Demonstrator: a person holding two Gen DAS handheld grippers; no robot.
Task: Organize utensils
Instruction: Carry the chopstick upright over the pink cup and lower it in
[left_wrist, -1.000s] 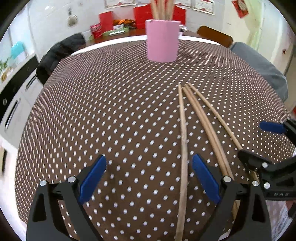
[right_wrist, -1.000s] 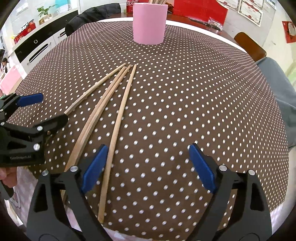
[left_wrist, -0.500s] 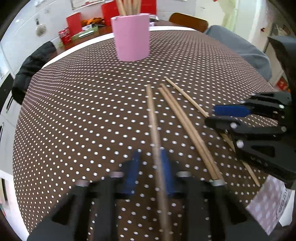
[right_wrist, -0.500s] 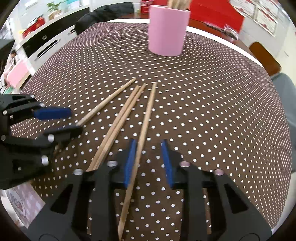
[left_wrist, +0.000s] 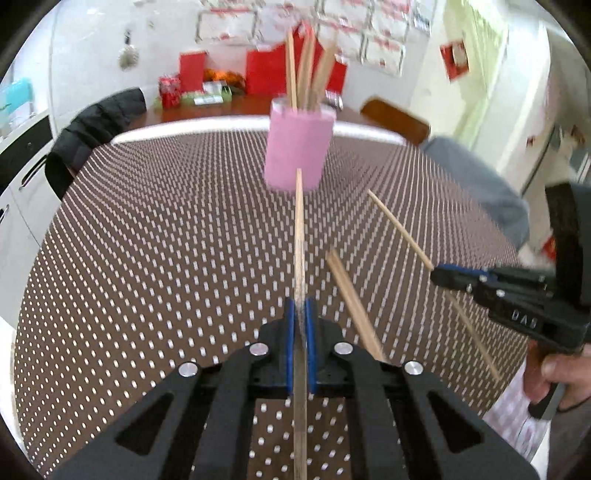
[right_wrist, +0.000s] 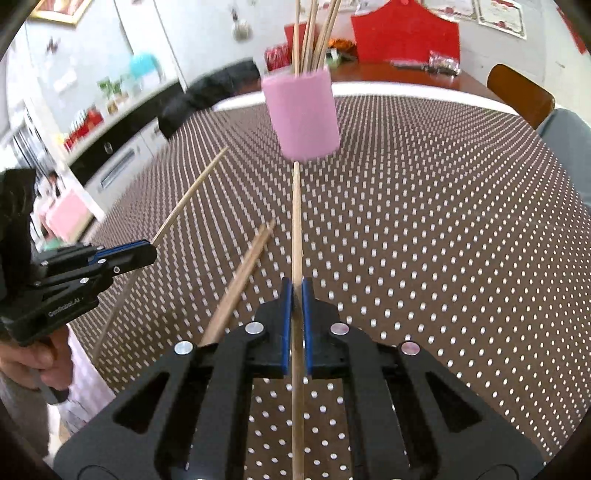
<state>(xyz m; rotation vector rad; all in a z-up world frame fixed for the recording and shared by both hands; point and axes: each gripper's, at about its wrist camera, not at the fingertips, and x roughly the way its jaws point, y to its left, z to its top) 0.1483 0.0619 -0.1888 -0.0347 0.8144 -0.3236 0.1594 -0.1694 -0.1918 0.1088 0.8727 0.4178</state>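
My left gripper (left_wrist: 300, 306) is shut on a wooden chopstick (left_wrist: 299, 236), lifted off the table, its tip towards the pink cup (left_wrist: 299, 155). My right gripper (right_wrist: 294, 288) is shut on another chopstick (right_wrist: 296, 221), which also points at the pink cup (right_wrist: 303, 114). Several chopsticks stand upright in the cup. Each wrist view shows the other gripper from the side: the right gripper (left_wrist: 439, 275) with its slanting stick, the left gripper (right_wrist: 149, 251) likewise. Two more chopsticks (left_wrist: 351, 302) (right_wrist: 243, 273) lie side by side on the dotted cloth between the grippers.
The round table (left_wrist: 147, 240) wears a brown cloth with white dots. A black jacket (left_wrist: 96, 125) hangs on a chair at the far left, and a wooden chair (left_wrist: 395, 118) stands at the far right. Red boxes (right_wrist: 406, 37) sit on a surface behind.
Both grippers went from wide open to shut, each on one chopstick, and raised them off the cloth. Both views have tilted up towards the cup.
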